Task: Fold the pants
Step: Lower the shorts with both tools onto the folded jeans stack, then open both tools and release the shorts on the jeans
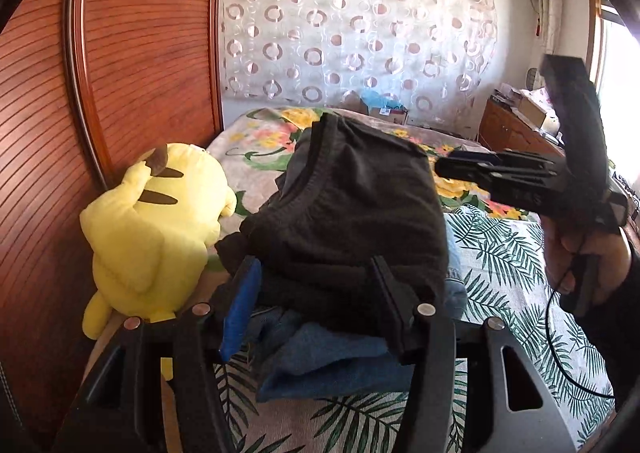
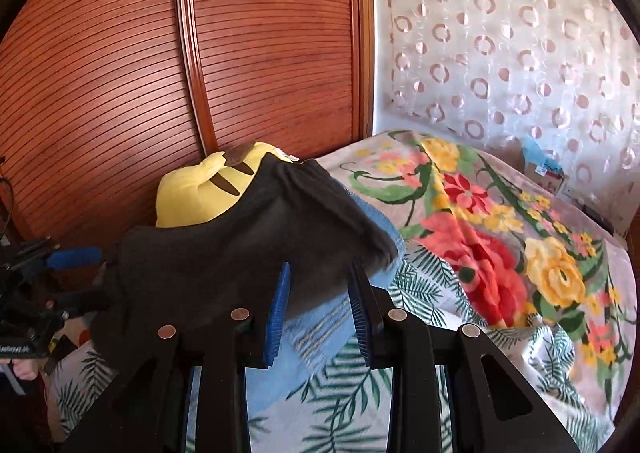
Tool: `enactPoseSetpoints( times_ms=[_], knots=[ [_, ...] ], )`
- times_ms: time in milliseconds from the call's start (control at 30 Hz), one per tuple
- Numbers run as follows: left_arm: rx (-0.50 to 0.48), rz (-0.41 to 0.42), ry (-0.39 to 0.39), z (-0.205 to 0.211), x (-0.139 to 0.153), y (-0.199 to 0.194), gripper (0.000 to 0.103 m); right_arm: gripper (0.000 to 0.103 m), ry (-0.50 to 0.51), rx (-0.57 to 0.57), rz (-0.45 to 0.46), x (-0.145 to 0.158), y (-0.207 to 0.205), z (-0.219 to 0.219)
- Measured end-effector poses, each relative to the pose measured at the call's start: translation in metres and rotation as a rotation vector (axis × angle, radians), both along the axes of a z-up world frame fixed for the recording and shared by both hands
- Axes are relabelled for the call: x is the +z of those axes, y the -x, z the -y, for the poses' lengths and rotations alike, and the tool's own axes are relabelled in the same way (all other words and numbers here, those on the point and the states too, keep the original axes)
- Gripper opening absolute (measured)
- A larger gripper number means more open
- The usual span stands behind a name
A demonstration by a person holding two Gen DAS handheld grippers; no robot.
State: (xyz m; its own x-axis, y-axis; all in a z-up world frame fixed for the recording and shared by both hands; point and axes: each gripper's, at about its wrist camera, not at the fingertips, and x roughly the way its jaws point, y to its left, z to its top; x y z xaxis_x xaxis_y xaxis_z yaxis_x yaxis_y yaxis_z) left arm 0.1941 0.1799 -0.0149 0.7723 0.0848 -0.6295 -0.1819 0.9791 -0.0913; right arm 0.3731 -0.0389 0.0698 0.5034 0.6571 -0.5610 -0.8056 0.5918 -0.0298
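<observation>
Two spread-jawed grippers, left [image 1: 316,305] and right [image 2: 318,313], grasp nothing beside the soft, light, folded dark knit pants [image 1: 352,205] atop blue folded clothes [image 1: 332,361]; pinch edges.

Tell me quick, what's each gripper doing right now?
Left gripper: open, fingers either side of the dark pants, not clamped.
Right gripper: open, at the pants' edge, gripping nothing.
</observation>
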Motion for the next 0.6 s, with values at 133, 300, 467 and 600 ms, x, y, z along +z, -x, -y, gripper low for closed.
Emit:
enactPoseSetpoints(
  times_ms=[133, 300, 467, 600],
  knots=[
    [-0.013, 0.013, -0.013, 0.007, 0.007, 0.008, 0.059, 0.031, -0.026, -0.013, 0.006, 0.005, 0.024, 0.020],
    [-0.043, 0.038, -0.033, 0.020, 0.020, 0.019, 0.063, 0.031, -0.056, -0.039, 0.025, 0.013, 0.052, 0.047],
    [-0.071, 0.066, -0.041, 0.033, 0.031, 0.028, 0.083, 0.031, -0.076, -0.068, 0.049, 0.020, 0.080, 0.073],
    [-0.106, 0.096, -0.044, 0.046, 0.039, 0.038, 0.088, 0.031, -0.089, -0.091, 0.068, 0.025, 0.105, 0.090]
  ],
)
